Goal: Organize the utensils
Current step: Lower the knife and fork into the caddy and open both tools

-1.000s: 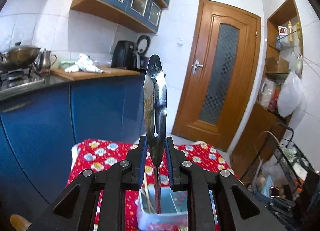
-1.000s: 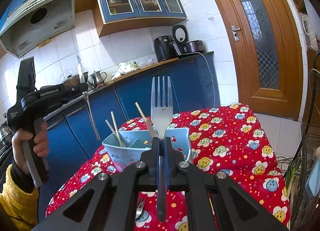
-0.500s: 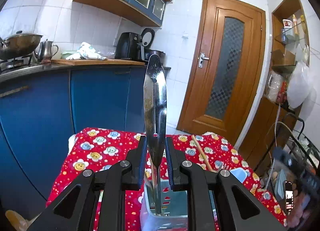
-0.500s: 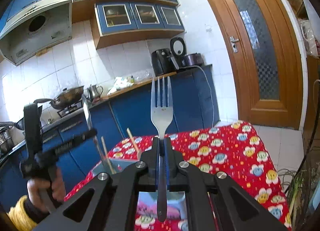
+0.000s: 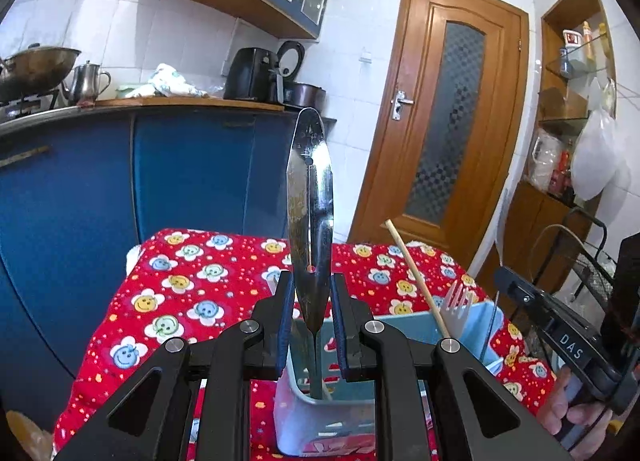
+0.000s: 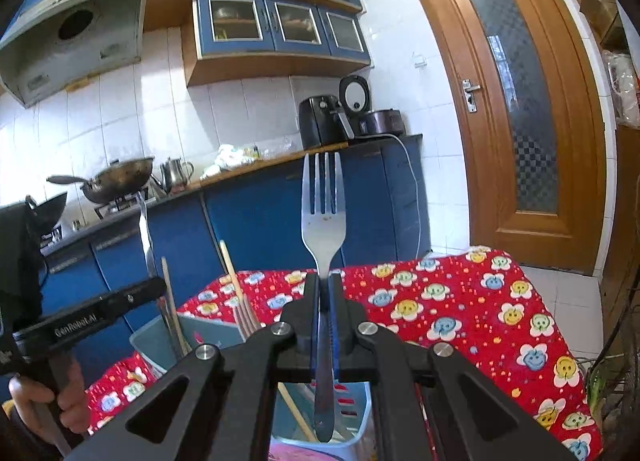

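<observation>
The left gripper (image 5: 311, 325) was clamped on a flat steel utensil (image 5: 310, 197), which looked like a knife or spatula though which one could not be told; it stood upright with its broad end up and its narrow lower end reaching down into the pale blue utensil holder (image 5: 416, 325); the right gripper (image 6: 323, 325) was closed tight on the handle of a metal fork (image 6: 323, 213), tines pointing up, its handle end hanging over the same holder (image 6: 160, 345); the holder stood on a tabletop covered with a red flower-print cloth (image 5: 180, 293); a wooden chopstick (image 5: 416, 281) leaned inside it, and a white plastic fork (image 5: 458, 305) stood beside that chopstick; in the right wrist view more wooden chopsticks (image 6: 234, 281) rose from the holder; a hand (image 6: 60, 393) gripped the left gripper's handle at the lower left of that view; blue cabinets (image 5: 188, 169) and a wooden door (image 5: 452, 133) stood behind.
</observation>
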Available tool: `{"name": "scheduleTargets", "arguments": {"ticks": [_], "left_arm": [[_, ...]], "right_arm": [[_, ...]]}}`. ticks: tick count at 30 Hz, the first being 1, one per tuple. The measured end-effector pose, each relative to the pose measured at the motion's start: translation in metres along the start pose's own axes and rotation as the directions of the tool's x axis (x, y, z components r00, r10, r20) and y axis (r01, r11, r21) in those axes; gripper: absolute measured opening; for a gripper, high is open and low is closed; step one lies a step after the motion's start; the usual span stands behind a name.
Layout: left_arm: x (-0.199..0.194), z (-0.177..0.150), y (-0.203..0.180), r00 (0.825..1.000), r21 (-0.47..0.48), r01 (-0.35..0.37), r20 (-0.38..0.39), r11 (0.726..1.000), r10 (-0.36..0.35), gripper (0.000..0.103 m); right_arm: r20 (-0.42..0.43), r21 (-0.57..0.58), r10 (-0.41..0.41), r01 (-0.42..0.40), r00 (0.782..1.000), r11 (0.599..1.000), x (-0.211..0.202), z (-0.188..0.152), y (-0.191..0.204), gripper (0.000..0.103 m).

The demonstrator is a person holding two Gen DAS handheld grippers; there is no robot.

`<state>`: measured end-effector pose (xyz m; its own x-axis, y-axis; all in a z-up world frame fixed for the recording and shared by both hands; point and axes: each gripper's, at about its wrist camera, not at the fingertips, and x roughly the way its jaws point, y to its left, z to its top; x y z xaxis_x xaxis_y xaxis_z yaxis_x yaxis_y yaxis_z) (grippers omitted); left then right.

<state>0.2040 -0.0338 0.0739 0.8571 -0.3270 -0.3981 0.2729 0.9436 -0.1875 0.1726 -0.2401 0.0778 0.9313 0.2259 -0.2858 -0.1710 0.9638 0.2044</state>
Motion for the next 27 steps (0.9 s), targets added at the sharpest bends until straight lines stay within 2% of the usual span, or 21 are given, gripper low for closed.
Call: {"name": "scheduleTargets", "arguments": {"ticks": [6, 9, 11, 14, 16, 27], "left_arm": [[0.003, -0.006, -0.004, 0.999, 0.018, 0.004, -0.038, 1.0, -0.003, 0.021], [0.002, -0.007, -0.008, 0.998, 0.033, 0.018, -0.054, 0.999, -0.017, 0.036], [-0.001, -0.006, -0.011, 0.998, 0.041, 0.017, -0.059, 0.999, -0.014, 0.051], [-0.007, -0.007, -0.015, 0.998, 0.057, 0.014, -0.066, 0.998, -0.011, 0.053], [-0.011, -0.007, -0.015, 0.997, 0.059, 0.014, -0.079, 0.998, -0.009, 0.054], [-0.041, -0.014, -0.012, 0.99, 0.025, -0.004, -0.137, 1.0, 0.007, 0.066]], "right_arm": [[-0.031, -0.001, 0.002, -0.002, 1.0, 1.0, 0.003, -0.006, 0.0, 0.006], [-0.058, 0.005, 0.007, -0.007, 0.998, 1.0, 0.005, -0.01, 0.001, 0.009], [-0.075, 0.02, 0.014, -0.013, 0.997, 1.0, 0.005, -0.011, -0.001, 0.009], [-0.083, 0.03, 0.025, -0.023, 0.996, 0.999, 0.003, -0.01, -0.002, 0.014], [-0.072, 0.036, 0.026, -0.023, 0.997, 0.999, -0.003, -0.008, -0.001, 0.023], [-0.035, 0.06, 0.038, -0.036, 0.999, 0.998, -0.051, 0.003, 0.005, 0.04]]}}
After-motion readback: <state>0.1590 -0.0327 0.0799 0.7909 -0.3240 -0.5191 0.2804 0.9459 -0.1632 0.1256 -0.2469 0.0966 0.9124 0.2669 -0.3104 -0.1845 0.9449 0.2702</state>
